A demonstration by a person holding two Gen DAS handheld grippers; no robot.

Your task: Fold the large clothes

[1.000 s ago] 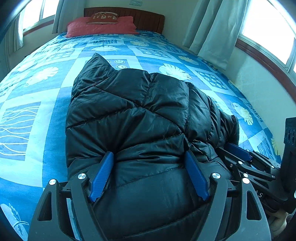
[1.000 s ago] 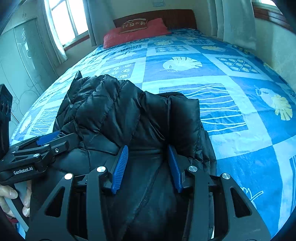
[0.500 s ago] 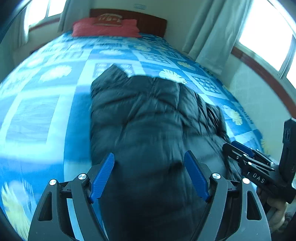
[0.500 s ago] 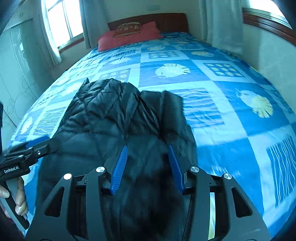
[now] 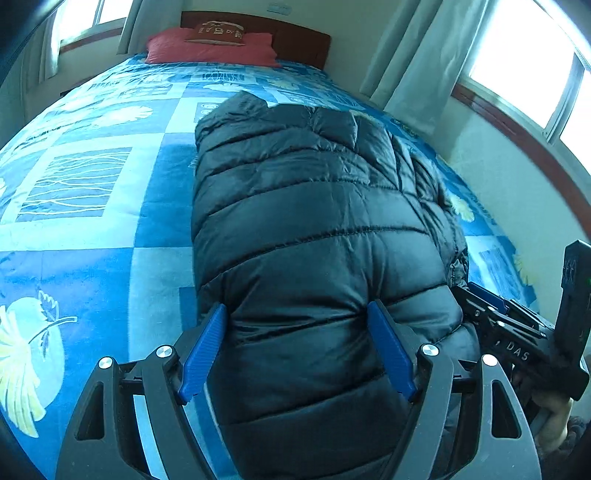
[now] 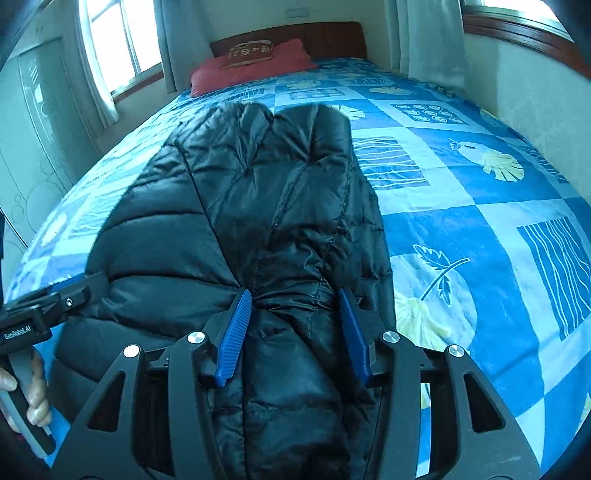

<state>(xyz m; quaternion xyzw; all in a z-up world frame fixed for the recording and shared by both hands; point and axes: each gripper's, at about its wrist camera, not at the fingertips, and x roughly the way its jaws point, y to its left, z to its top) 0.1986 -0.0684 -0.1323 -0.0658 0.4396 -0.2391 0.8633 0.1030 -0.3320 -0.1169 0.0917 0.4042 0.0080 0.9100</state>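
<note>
A black quilted puffer jacket [image 5: 314,229] lies lengthwise on the blue patterned bed [image 5: 92,184], folded into a narrow long shape. My left gripper [image 5: 299,314] is shut on the jacket's near edge, with thick padding bulging between its blue fingers. My right gripper [image 6: 295,299] is shut on the same near edge of the jacket [image 6: 266,192], further right. The right gripper also shows at the right of the left wrist view [image 5: 517,332], and the left gripper at the left of the right wrist view [image 6: 48,306].
Red pillows [image 5: 210,46] lie against a wooden headboard [image 6: 314,35] at the far end. Curtained windows [image 5: 524,62] and a wall run along the right side. A pale wardrobe [image 6: 33,122] stands on the left.
Both grippers kept their hold and pulled the jacket's near edge toward me. The jacket now lies stretched out longer and straighter along the bed.
</note>
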